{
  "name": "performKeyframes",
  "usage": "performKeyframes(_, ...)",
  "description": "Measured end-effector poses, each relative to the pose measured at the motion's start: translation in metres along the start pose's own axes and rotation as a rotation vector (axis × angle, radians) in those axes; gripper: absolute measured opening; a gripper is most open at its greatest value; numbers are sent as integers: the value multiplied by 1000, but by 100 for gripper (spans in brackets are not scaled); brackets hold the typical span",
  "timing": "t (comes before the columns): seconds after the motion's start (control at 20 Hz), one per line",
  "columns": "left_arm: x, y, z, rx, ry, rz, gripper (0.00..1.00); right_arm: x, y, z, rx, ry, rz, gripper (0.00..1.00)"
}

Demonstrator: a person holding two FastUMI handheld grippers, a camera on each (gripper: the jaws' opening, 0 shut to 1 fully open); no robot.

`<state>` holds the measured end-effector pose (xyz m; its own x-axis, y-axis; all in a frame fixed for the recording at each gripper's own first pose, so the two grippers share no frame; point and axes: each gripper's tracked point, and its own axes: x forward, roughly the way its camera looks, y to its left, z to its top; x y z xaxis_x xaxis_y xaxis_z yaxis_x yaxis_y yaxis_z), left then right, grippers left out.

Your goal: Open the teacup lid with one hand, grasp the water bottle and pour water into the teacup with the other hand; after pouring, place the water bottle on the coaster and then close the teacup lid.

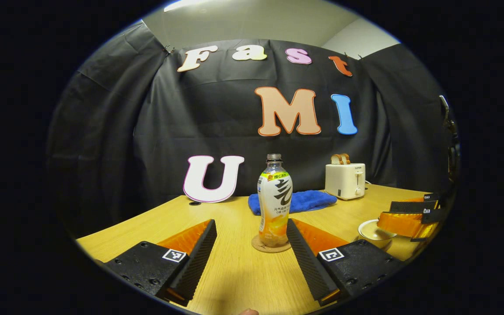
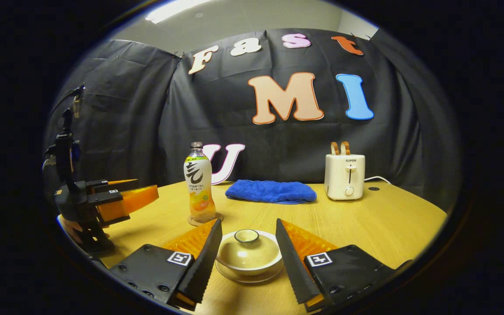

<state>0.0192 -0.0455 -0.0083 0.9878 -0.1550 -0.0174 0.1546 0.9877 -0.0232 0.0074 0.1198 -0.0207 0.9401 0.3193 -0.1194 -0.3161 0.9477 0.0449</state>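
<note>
The water bottle (image 1: 274, 201) stands upright on a round cork coaster (image 1: 271, 247), just beyond my left gripper (image 1: 251, 223). That gripper is open, with its fingers spread to either side of the bottle's base. A cream teacup (image 2: 248, 253) with its lid (image 2: 246, 237) on sits on a saucer between the fingers of my right gripper (image 2: 247, 222), which is open and not touching it. The teacup (image 1: 375, 232) sits at the right of the left gripper view, under the right gripper (image 1: 386, 213). At the left of the right gripper view are the bottle (image 2: 199, 183) and the left gripper (image 2: 147, 186).
A folded blue towel (image 2: 271, 191) lies at the back of the wooden table (image 2: 387, 223). A white toaster (image 2: 344, 176) with bread in its slots stands to its right, with a white cord behind it. A hand holds the left gripper's handle (image 2: 77, 227).
</note>
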Motion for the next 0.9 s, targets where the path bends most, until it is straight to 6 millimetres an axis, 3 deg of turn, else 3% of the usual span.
performKeyframes(0.1, -8, -3, 0, 3, -2, -13, 94, -12, -14, 4, -14, -27, -43, 80)
performKeyframes(0.45, -29, 1, -9, 13, 8, -14, 93, -42, -55, 11, 39, -71, -159, 77)
performKeyframes(0.6, -36, 8, -10, 6, 9, 11, 94, -52, -68, 13, 19, -87, -213, 83)
performKeyframes(0.65, -37, 9, -7, 3, 0, 14, 94, -52, -69, 12, 15, -92, -223, 80)
performKeyframes(0.75, -35, 9, -12, 2, 9, 21, 94, -51, -70, 11, 2, -87, -241, 84)
performKeyframes(0.85, -36, 14, -16, -3, 30, 41, 94, -51, -72, 7, -2, -67, -265, 77)
performKeyframes(0.9, -36, 13, -15, -3, 26, 42, 94, -51, -74, 8, -1, -70, -278, 80)
